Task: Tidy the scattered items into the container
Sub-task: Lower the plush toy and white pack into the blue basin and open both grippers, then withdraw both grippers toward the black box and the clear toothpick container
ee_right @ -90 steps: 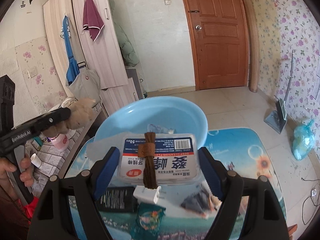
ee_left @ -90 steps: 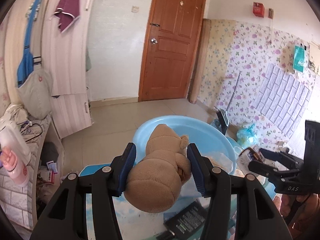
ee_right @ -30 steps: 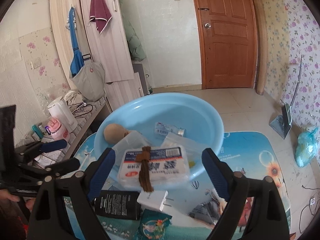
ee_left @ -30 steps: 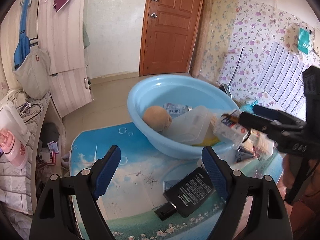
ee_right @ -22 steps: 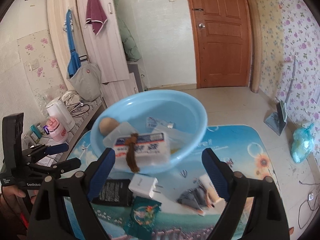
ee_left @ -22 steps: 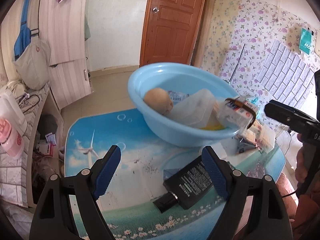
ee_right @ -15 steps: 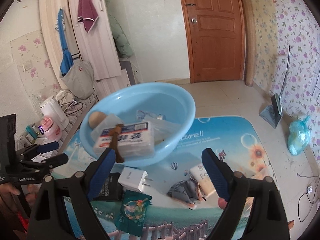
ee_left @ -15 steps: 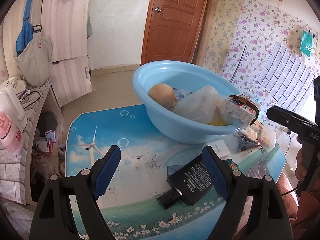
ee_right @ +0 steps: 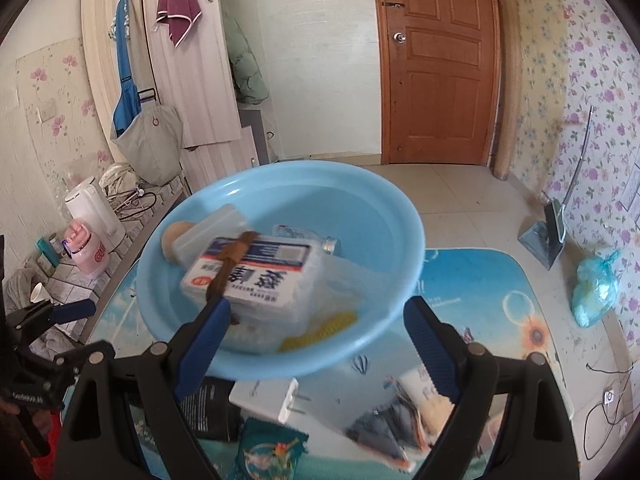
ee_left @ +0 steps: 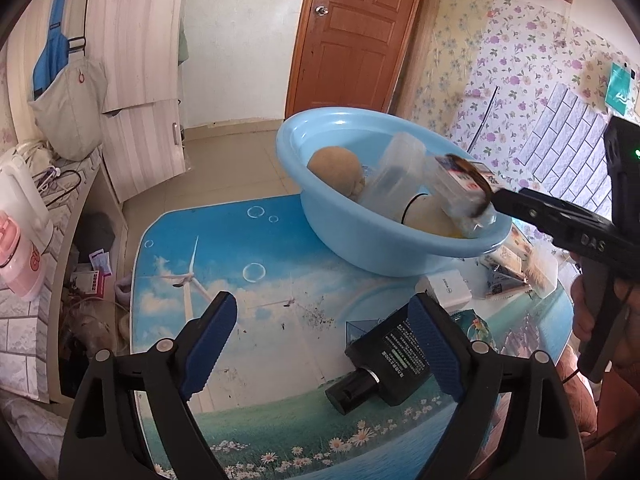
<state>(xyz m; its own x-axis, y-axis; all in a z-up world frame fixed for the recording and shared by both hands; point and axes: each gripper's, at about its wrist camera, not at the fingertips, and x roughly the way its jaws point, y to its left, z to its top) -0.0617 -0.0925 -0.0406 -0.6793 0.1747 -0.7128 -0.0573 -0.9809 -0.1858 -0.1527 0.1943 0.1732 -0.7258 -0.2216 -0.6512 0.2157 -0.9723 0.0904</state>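
Right gripper (ee_right: 316, 336): jaws spread wide, holding nothing, at the near rim of one blue basin (ee_right: 400, 280). Left gripper (ee_left: 324, 332): jaws likewise apart and empty, above the table (ee_left: 240, 280).

Basin contents: one labelled box (ee_right: 252, 272) banded with a brown strap, lying tilted on top; one brown plush toy (ee_left: 334, 168); one clear plastic tub (ee_left: 394, 168); one small bottle (ee_right: 304, 236); something yellow (ee_right: 320, 330) underneath, unidentifiable.

Outside the basin, on the table: one black device (ee_left: 384, 364), one white charger (ee_right: 266, 396), one green packet (ee_right: 270, 454), plus blurred packets at the right.

Printed table (ee_left: 224, 264), blue basin (ee_left: 360, 240), black box (ee_left: 400, 360)
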